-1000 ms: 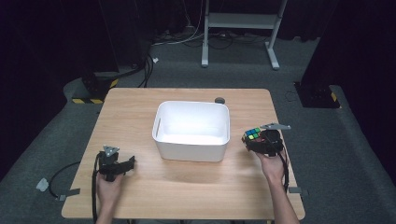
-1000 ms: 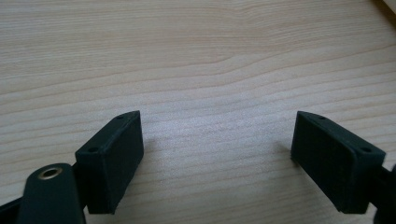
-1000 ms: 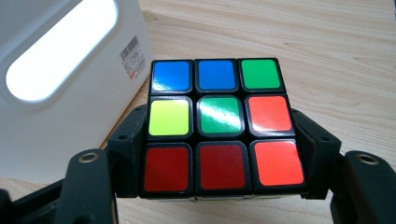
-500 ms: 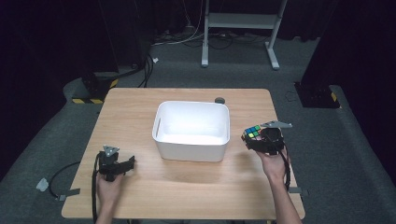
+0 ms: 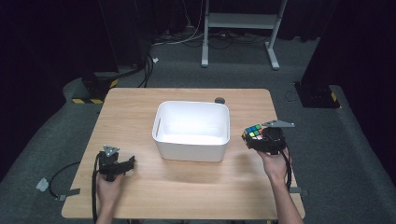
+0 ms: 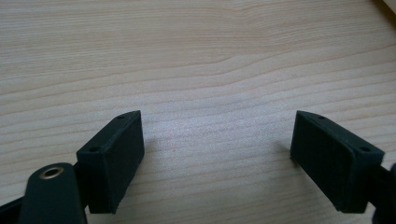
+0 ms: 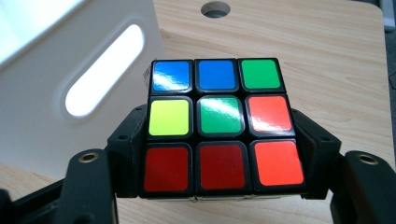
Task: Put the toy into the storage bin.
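We have the cube (image 7: 218, 126) clamped in our right gripper (image 5: 261, 140), at three o'clock of the empty tub (image 5: 192, 125); dropping it in remains. Our left gripper (image 6: 219, 154) rests wide open.

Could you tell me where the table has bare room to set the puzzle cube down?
Bare wood lies along the near edge of the table, between the left gripper and the right gripper, in front of the white bin. The left strip beside the bin is also free. The bin's floor looks empty. The tightest spot is between bin and puzzle cube.
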Demonstrator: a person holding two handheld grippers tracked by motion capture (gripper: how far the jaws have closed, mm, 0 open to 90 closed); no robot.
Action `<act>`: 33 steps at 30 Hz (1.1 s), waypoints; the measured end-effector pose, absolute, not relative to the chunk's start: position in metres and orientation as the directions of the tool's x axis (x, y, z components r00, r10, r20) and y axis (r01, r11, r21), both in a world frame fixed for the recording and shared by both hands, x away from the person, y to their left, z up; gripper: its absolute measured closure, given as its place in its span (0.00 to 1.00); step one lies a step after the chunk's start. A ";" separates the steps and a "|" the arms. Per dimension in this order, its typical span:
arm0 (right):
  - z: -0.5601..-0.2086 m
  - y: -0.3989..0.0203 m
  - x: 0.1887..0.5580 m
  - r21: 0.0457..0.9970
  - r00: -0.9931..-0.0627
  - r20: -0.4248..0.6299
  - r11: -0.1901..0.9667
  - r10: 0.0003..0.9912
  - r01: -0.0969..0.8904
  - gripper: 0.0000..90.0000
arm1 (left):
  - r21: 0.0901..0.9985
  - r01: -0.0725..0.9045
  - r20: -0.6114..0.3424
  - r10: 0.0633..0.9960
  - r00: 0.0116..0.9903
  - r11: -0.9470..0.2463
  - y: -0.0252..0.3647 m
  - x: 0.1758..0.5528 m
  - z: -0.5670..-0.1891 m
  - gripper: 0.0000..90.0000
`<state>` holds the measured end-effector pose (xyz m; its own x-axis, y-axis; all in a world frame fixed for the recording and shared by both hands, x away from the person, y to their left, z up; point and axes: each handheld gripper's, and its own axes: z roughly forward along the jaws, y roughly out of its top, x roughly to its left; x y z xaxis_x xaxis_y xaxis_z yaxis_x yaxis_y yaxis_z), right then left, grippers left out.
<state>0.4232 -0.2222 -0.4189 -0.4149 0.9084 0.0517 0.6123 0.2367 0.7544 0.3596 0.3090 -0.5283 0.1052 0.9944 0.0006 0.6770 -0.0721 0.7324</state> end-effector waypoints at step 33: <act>-0.388 -0.213 0.414 0.776 -0.454 0.044 0.256 0.890 0.577 0.38 | 0.733 0.676 -0.002 0.995 0.104 -0.070 0.309 0.360 -0.528 0.19</act>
